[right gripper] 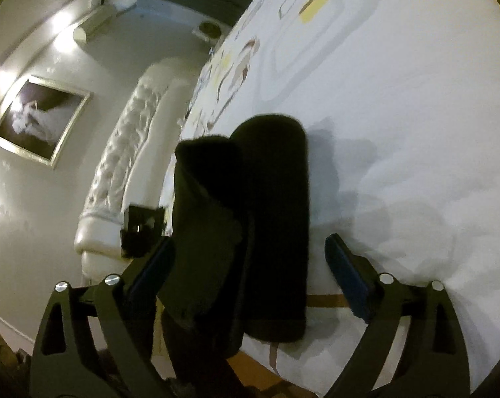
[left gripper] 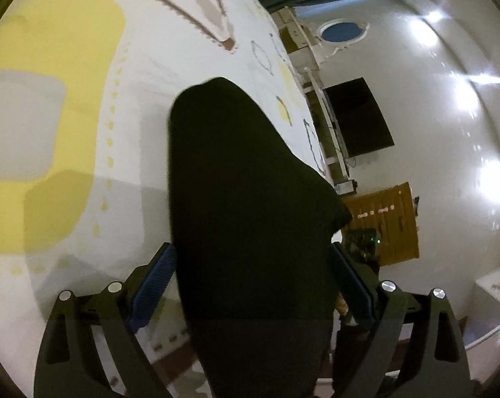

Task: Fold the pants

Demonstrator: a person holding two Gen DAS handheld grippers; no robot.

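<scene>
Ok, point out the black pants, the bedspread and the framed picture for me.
black pants [right gripper: 270, 219]: right wrist view, middle of the folded bundle.
bedspread [right gripper: 415, 116]: right wrist view, bare white area beside the pants.
framed picture [right gripper: 39, 117]: right wrist view, centre of the image on the wall.

Open bedspread [right gripper: 415, 106] is left to the right of the black pants [right gripper: 273, 225], where nothing is set down. To the left of the pants, passage is narrowed by the white tufted headboard [right gripper: 127, 165], and beyond it by the wall with the framed picture [right gripper: 41, 119].
</scene>
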